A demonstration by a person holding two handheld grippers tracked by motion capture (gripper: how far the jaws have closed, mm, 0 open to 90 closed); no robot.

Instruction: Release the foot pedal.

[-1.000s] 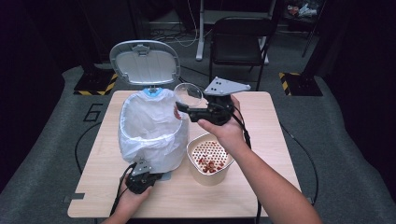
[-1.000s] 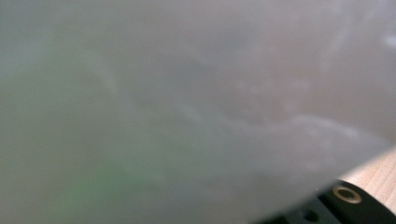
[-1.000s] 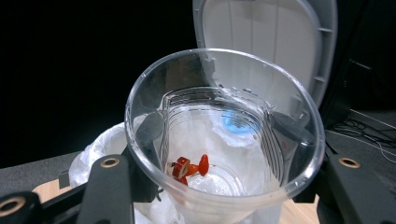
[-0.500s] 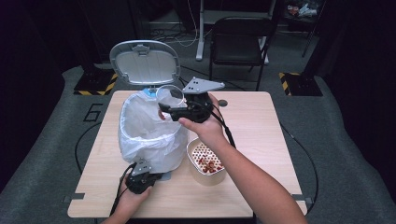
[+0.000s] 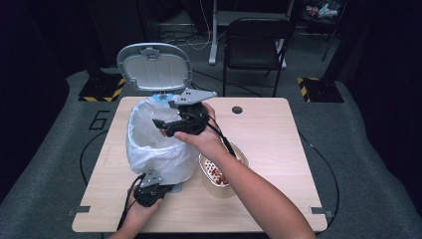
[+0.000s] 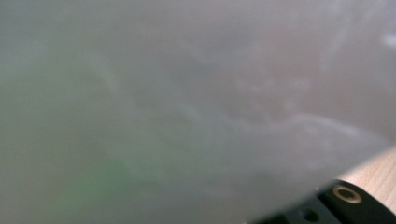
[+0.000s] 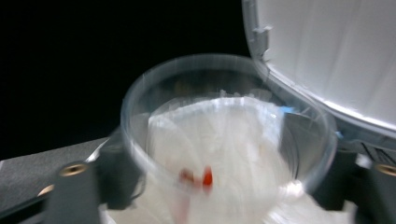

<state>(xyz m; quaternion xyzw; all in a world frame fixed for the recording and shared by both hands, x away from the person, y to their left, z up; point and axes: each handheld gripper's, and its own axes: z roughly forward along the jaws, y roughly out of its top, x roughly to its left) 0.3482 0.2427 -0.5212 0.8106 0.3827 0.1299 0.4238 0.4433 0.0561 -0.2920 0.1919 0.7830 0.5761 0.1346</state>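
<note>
A clear plastic lid (image 7: 224, 126), round with a raised rim and smeared inside with a few red bits, sat between the two black jaws of the right gripper (image 7: 224, 186), one jaw at each side of its rim; whether the pads still pressed on it could not be told, since the jaws had just been opening. In the high view the right gripper (image 5: 166, 124) hung above the open mouth of a small bin lined with a thin, crinkled white plastic bag (image 5: 154, 149), its grey lid (image 5: 154, 67) a rounded shell tipped up behind. A second earlier this gripper had held the clear lid off to the right, beyond the bag's edge and above the paper bowl (image 5: 221, 181); it had since come left and lower over the bag. The bowl, a pale round tub with red and white scraps inside, stood on the light wooden table (image 5: 278, 149) just right of the bag. The left gripper (image 5: 152, 191) lay at the bag's near foot, jaws pressed together, its own view fogged by the milky film (image 6: 187, 102) against the lens.
</note>
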